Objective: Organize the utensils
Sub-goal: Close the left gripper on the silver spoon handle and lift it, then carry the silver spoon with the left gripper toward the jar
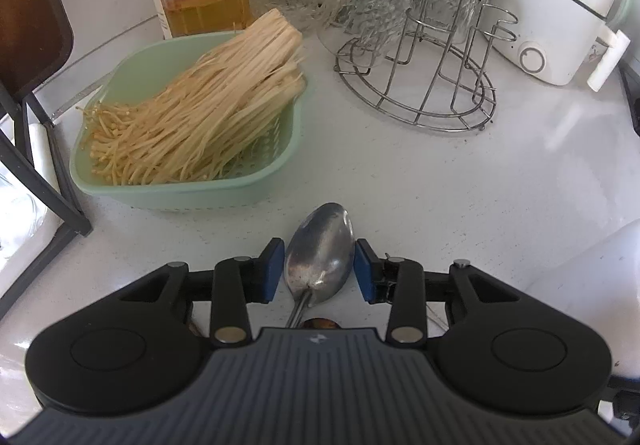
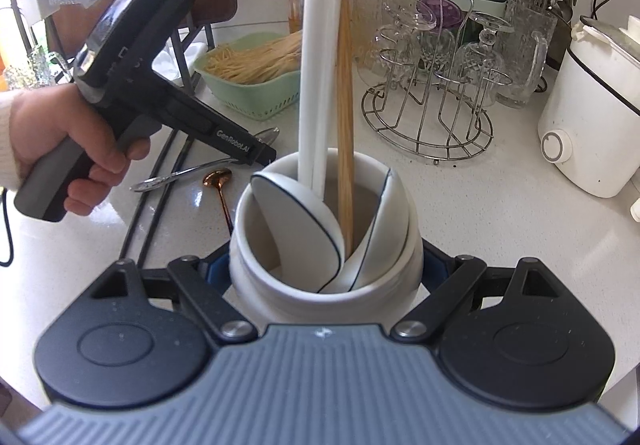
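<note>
Left wrist view: the left gripper (image 1: 319,271) is straddling the bowl of a steel spoon (image 1: 320,251) lying on the white worktop (image 1: 420,185). Its blue pads (image 1: 273,272) are sitting narrowly at either side of the bowl; whether they are pressing on it cannot be told from this angle. A green basket (image 1: 180,193) of enoki mushrooms (image 1: 208,105) is sitting just beyond, with a wire glass rack (image 1: 420,97) and a white cooker (image 1: 560,21) further back.

Right wrist view: the right gripper (image 2: 326,265) is clamping a white ceramic holder (image 2: 326,285), which is carrying ceramic spoons (image 2: 296,229) and chopsticks (image 2: 345,125). At the left, a hand (image 2: 60,149) is holding the left gripper nose-down over the steel spoon; a copper spoon (image 2: 218,181) is lying beside it.
</note>
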Tool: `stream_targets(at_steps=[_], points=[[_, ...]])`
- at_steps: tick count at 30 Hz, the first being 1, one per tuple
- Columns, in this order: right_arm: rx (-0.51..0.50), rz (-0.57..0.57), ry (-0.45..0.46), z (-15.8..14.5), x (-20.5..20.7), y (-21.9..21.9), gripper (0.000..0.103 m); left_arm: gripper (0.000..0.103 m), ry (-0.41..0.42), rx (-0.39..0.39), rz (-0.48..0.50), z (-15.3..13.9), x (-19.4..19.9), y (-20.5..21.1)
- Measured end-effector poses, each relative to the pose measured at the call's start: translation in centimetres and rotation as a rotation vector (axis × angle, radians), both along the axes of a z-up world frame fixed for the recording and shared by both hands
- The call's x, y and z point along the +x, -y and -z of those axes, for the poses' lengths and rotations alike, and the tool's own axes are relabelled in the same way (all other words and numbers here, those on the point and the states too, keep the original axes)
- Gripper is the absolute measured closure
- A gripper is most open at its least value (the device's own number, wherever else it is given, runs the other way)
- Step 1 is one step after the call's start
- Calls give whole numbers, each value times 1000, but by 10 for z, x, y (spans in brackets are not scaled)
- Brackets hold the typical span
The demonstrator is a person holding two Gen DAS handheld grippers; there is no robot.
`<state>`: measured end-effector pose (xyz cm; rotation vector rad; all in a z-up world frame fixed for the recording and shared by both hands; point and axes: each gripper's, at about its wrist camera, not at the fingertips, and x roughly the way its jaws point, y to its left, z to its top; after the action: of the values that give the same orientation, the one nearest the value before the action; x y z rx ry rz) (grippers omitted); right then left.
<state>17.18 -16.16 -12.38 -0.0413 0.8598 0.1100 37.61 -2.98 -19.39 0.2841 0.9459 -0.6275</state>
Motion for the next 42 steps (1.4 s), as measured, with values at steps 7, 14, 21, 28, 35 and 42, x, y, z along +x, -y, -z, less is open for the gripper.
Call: stream_targets(at_steps=[7, 14, 21, 28, 35, 42], points=[[-2, 2, -10, 0, 3, 0, 12, 60, -9, -24, -40, -3, -3, -6], [-1, 4, 6, 1, -1, -1, 12, 60, -22, -68, -87, -19, -18, -10], [-5, 10, 21, 1, -6, -3, 12, 60, -17, -110, -106, -39, -43, -18], [-8, -20, 30, 1, -7, -2, 12, 60, 7, -127, -140, -55, -67, -23], [-1, -56, 36, 1, -7, 1, 12, 60, -11, -186, -255, -74, -87, -33], [1, -113, 41, 2, -5, 3, 12, 61, 28, -217, -299, -100, -103, -35]])
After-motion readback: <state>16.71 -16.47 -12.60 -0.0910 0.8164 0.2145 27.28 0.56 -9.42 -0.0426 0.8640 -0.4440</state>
